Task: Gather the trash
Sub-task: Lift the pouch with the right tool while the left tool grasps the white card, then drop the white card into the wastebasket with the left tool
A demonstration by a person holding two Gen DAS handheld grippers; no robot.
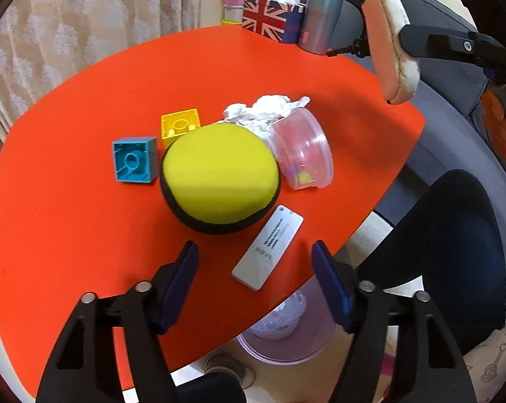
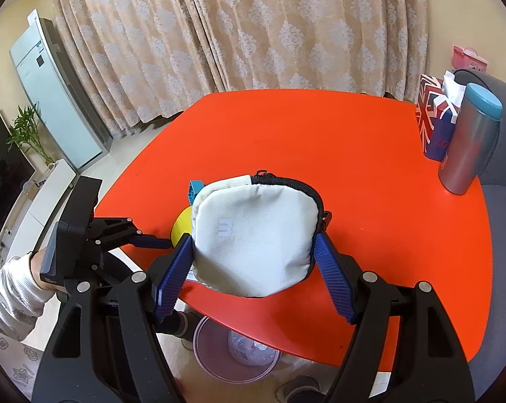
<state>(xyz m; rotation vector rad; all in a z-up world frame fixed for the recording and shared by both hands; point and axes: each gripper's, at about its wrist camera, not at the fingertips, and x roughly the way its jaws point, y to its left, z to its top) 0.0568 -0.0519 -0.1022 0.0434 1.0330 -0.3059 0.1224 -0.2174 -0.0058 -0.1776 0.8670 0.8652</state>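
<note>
Bright, even daylight through the patterned beige curtain [image 2: 239,33]; soft shadows on the glossy orange table [image 1: 85,201]; strong fisheye bending, dark vignetted corners.

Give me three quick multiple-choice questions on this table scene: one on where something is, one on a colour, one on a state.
1. Where is the crumpled tissue?
A. behind the yellow round case
B. in the bin
C. on the chair

2. What colour is the table?
A. white
B. orange-red
C. green

3. What is the right gripper doing?
A. hanging free
B. gripping a bottle
C. holding a pale zip pouch

Answers: A, the tissue lies past the case; B, the tabletop is orange-red; C, both fingers press the pouch's sides.
</note>
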